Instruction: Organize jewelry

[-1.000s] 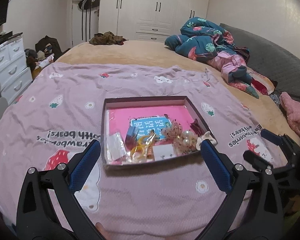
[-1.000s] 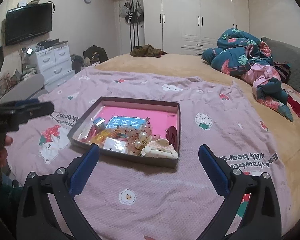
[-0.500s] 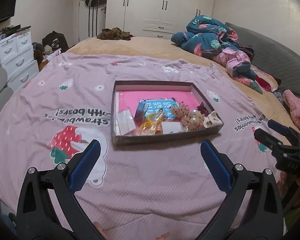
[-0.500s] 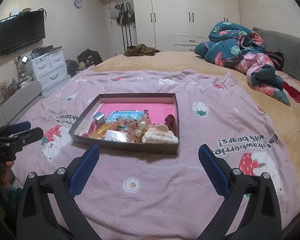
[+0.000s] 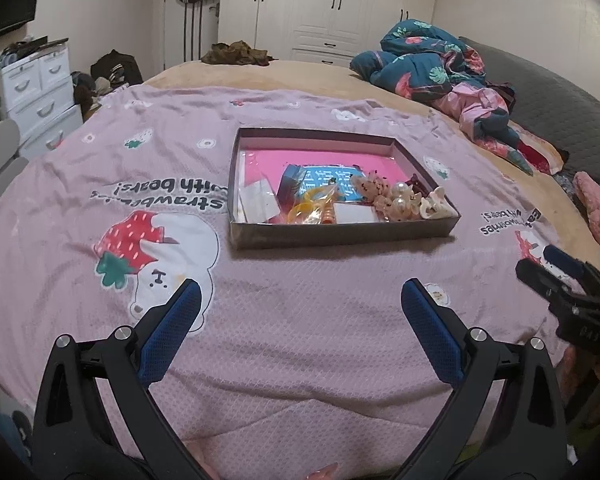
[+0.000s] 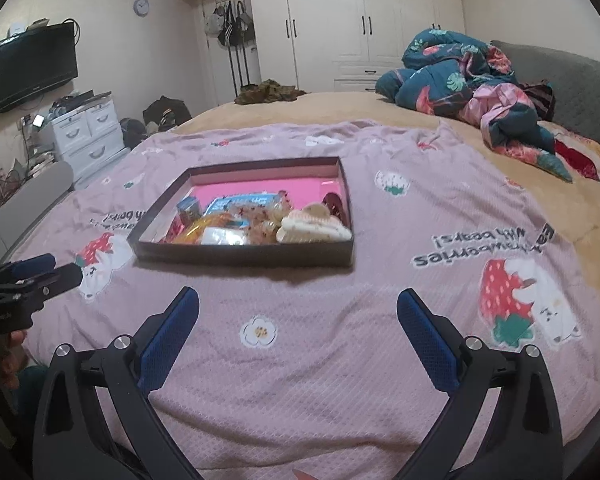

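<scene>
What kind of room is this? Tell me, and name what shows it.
A bedroom, most likely: the shallow box of jewelry sits on a bed's pink strawberry blanket, a rumpled quilt lies near the headboard, and white wardrobes line the far wall.

The pink blanket (image 5: 300, 340) is matt cloth with a fine quilted weave; the shallow box (image 5: 340, 232) looks like matt cardboard with a smooth pink lining. At its 5 o'clock corner lie glossy pearl beads (image 5: 400, 196), probably plastic. Each gripper, left (image 5: 298, 308) and right (image 6: 298, 312), has black matt plastic arms, textured blue pads (image 5: 172, 332) and shiny metal screws.
</scene>
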